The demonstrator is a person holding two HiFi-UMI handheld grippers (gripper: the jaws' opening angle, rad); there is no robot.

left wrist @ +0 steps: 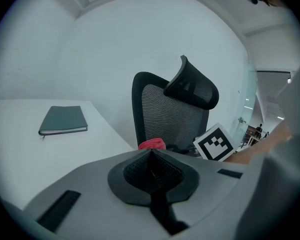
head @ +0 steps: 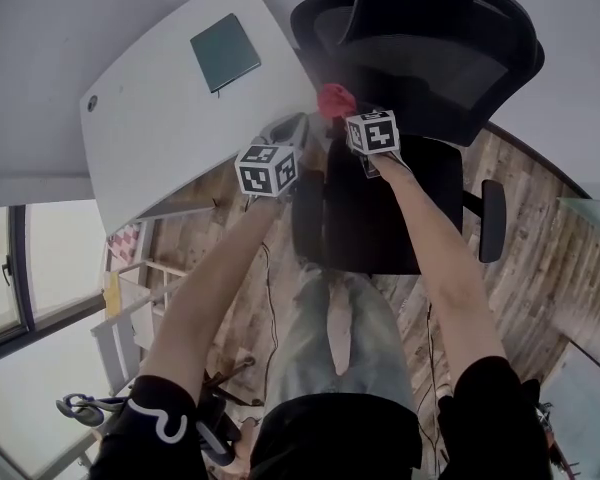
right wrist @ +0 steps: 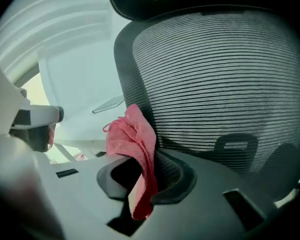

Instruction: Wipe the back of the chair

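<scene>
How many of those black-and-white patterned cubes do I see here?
2. The left cube sits on the left tongs, near the white desk; the right cube sits on the right tongs, which grip a red cloth. None seems hidden.

A white bench stands to my left, its rounded corner near me. A dark green notebook lies closed and flat on it, well in from the edges, and a small round grommet sits at the far left corner. Below me the floor is wood planks in mixed brown tones, with a thin dark cable trailing across it. A white frame rack stands under the bench's near edge, beside a tall window. Behind the bench rises a plain pale wall.
</scene>
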